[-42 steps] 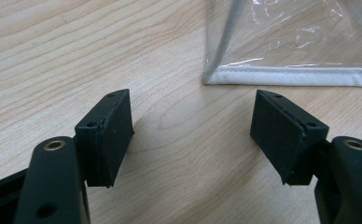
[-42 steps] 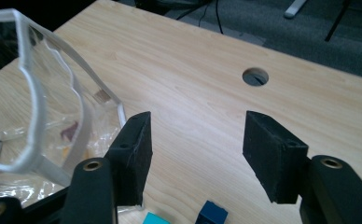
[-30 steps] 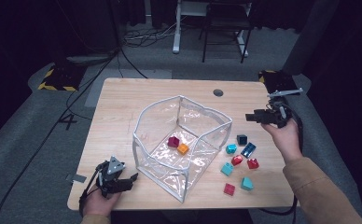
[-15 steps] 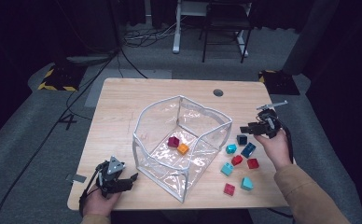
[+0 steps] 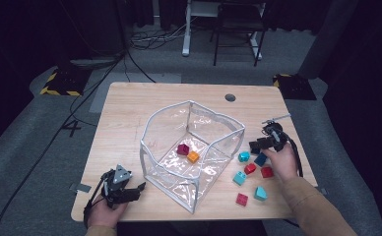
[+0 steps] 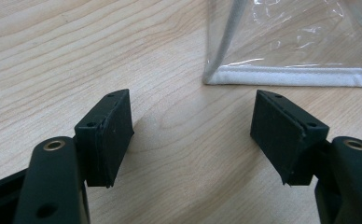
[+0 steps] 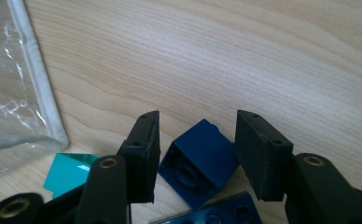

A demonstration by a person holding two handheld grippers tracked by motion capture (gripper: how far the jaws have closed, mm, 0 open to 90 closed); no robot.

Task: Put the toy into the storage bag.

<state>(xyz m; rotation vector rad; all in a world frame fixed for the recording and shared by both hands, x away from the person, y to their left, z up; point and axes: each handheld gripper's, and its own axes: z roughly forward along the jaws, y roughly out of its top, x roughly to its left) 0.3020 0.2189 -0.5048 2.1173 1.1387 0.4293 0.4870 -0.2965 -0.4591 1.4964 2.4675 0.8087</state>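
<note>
Since the earlier frames, the right claw (image 5: 258, 145) has been lowered from above the surface's (image 5: 130, 113) right edge to the loose blocks beside the clear bag (image 5: 191, 147). Its jaws have just been closing and now straddle a dark blue block (image 7: 198, 161) lying on the wood, with narrow gaps still seen on both sides, so nothing is gripped. The left claw (image 5: 132, 189) is found unmoved at the bag's near left corner, wide open and empty. A maroon block (image 5: 182, 149) and an orange block (image 5: 193, 157) lie inside the bag as before.
</note>
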